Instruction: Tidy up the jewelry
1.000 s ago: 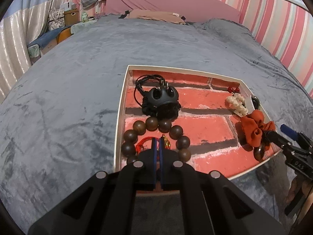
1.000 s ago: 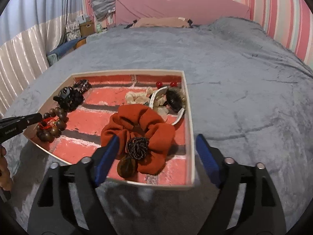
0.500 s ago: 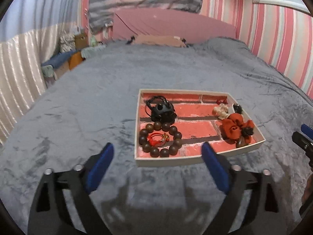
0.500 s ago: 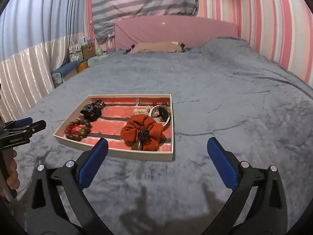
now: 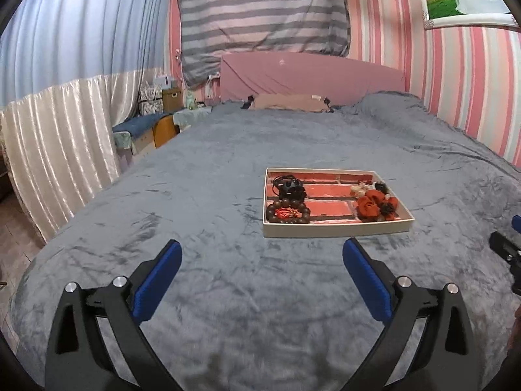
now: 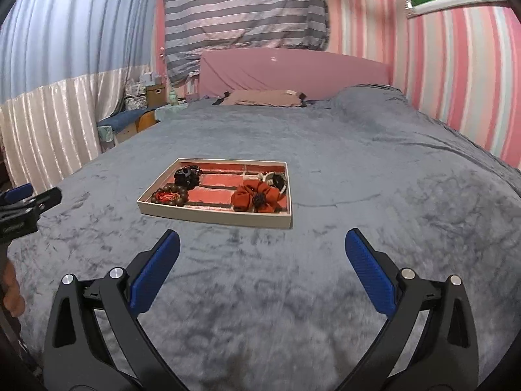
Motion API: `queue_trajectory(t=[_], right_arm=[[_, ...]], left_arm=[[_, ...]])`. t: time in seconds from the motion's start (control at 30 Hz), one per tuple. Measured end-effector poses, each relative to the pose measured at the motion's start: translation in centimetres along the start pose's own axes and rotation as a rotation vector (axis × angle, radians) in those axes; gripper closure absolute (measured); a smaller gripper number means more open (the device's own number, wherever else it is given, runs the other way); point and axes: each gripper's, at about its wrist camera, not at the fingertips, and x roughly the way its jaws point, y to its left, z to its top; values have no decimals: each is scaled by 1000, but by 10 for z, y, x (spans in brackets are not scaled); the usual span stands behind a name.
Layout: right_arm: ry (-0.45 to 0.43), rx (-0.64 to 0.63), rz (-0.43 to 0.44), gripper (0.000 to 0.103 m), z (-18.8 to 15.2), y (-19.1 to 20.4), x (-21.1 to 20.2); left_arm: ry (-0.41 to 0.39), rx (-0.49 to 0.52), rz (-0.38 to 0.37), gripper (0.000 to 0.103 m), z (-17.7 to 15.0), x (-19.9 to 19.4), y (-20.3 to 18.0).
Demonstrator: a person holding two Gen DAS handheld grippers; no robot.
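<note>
A shallow cream tray (image 5: pixel 335 229) with a red brick-print floor lies on the grey bedspread, a fair way ahead of both grippers. In it are a dark wooden bead bracelet (image 5: pixel 288 215) around a red cord, a black hair clip (image 5: pixel 289 189), an orange fabric flower (image 5: pixel 374 207) and small pale pieces behind it. My left gripper (image 5: pixel 262 246) hovers over bare blanket, its jaws opening wide with nothing between them. My right gripper (image 6: pixel 262 235) is open and empty, facing the tray (image 6: pixel 211 216) from its right corner. The bracelet (image 6: pixel 169 195) and flower (image 6: pixel 257 197) show there too.
The grey bedspread (image 5: pixel 228 293) spreads all round the tray. A pink headboard (image 5: pixel 309 75) and a tan pillow (image 5: pixel 289 101) lie at the far end. White curtains (image 5: pixel 58 150) and boxes stand left, a striped wall right. The other gripper shows at each view's edge.
Both grippers drew back and up from the tray, which now looks small and far. The left jaws went from shut at the bracelet to wide open; the right jaws widened off the orange flower.
</note>
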Motion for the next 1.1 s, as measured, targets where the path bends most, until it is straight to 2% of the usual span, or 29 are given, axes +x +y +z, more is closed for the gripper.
queue_trajectory(t=[0.07,0.13,0.4,0.5,0.77,1.1], right_arm=[[-5,23,14,4,-8,2,-12],[-15,30,16,4,-14,5,-22],[-31,7,-40,4,-34,20,-48],[-38,16,-43,4,-35,20,-53],[-48,-3,-85,4,-33,29,-61],[-36,6,-107,4,-33,34,-63]], left_arm=[[-7,11,-15,6,-6,-12,-4],[-10,26,3,6,-12,-23,-9],[-11,13,-24,6,-31,-50,-18],[-20,34,2,6,-37,-54,-22],[-40,37,14,6,-43,-62,-24],[-34,7,25,6,-45,-58,-13]])
